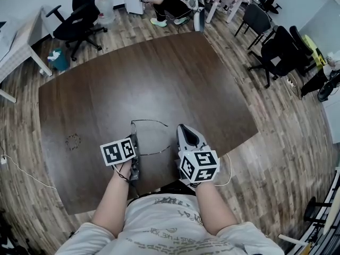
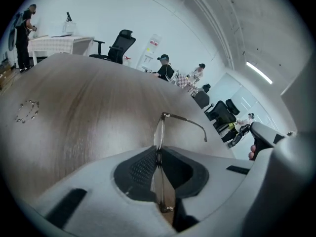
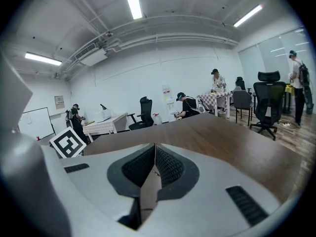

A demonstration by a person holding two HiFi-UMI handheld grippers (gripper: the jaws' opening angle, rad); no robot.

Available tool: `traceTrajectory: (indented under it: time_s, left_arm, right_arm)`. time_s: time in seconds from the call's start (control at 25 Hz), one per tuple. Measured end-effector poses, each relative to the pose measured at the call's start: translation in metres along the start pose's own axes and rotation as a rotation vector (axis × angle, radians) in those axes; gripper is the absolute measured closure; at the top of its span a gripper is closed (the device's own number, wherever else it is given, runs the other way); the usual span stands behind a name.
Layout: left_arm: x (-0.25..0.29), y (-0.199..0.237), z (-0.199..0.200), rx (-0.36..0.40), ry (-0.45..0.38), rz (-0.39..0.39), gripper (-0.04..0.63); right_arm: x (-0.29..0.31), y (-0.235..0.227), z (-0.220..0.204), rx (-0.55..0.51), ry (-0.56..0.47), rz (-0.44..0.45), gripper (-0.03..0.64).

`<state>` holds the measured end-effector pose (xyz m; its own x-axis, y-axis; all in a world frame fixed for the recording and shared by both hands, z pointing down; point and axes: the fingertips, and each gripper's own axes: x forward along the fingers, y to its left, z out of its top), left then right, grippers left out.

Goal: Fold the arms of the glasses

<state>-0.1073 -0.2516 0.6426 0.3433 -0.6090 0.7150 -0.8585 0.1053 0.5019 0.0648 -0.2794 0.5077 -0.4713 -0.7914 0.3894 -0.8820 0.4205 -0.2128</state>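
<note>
Left gripper [image 2: 158, 158] pinching thin metal-framed, clear-lens glasses [image 2: 160, 130]; right gripper [image 3: 153, 155] pressed together on nothing.
The frame's front stands edge-on between the left jaws. Beyond them one arm juts toward the right gripper, seemingly unfolded, over the dark brown wooden table [image 1: 159, 73].

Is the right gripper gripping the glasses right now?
No: the right gripper has its fingers shut on nothing, while the left gripper clamps the thin metal-framed glasses.

We saw thin, shiny metal on the glasses [image 2: 159, 132] and smooth, matt dark wood grain on the table [image 1: 159, 73].
</note>
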Motion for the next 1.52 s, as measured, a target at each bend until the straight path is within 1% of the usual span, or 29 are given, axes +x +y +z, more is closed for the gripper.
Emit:
traceTrajectory:
  time_s: [0.12, 0.28, 0.36, 0.44, 0.56, 0.6, 0.64, 0.72, 0.84, 0.92, 1.2, 1.32, 1.52]
  left_arm:
    - [-0.013, -0.007, 0.016, -0.018, -0.077, -0.031, 0.552]
    - [-0.032, -0.016, 0.041, -0.073, -0.198, -0.103, 0.552]
    - [-0.040, -0.019, 0.049, -0.118, -0.253, -0.149, 0.554]
    - [-0.045, -0.022, 0.052, -0.185, -0.293, -0.207, 0.552]
    - [-0.049, -0.026, 0.052, -0.290, -0.313, -0.291, 0.554]
    - [-0.050, -0.027, 0.051, -0.316, -0.313, -0.310, 0.554]
    - [-0.051, -0.027, 0.049, -0.335, -0.311, -0.326, 0.554]
    - [-0.052, -0.030, 0.047, -0.356, -0.311, -0.353, 0.554]
    - [-0.056, -0.035, 0.046, -0.353, -0.318, -0.376, 0.554]
    - [-0.058, -0.038, 0.046, -0.344, -0.321, -0.384, 0.554]
    - [-0.059, -0.047, 0.042, -0.319, -0.296, -0.404, 0.554]
    - [-0.059, -0.054, 0.041, -0.276, -0.296, -0.411, 0.554]
    - [-0.063, -0.074, 0.042, -0.166, -0.303, -0.418, 0.554]
  right_arm:
    - [-0.005, 0.007, 0.001, 0.004, -0.011, 0.016, 0.601]
    - [-0.010, 0.021, 0.003, 0.024, -0.027, 0.061, 0.601]
    - [-0.014, 0.028, 0.003, 0.040, -0.035, 0.091, 0.601]
    - [-0.018, 0.032, 0.001, 0.072, -0.039, 0.120, 0.600]
    - [-0.023, 0.040, -0.004, 0.157, -0.036, 0.184, 0.588]
    - [-0.025, 0.045, -0.006, 0.184, -0.032, 0.212, 0.552]
    - [-0.026, 0.050, -0.009, 0.204, -0.024, 0.238, 0.523]
    - [-0.028, 0.060, -0.017, 0.217, -0.001, 0.273, 0.522]
    - [-0.031, 0.069, -0.025, 0.208, 0.012, 0.286, 0.522]
    - [-0.033, 0.069, -0.026, 0.207, 0.004, 0.286, 0.552]
    - [-0.035, 0.070, -0.020, 0.205, -0.028, 0.282, 0.584]
    - [-0.035, 0.070, -0.017, 0.203, -0.042, 0.287, 0.591]
    - [-0.039, 0.065, -0.010, 0.213, -0.060, 0.294, 0.592]
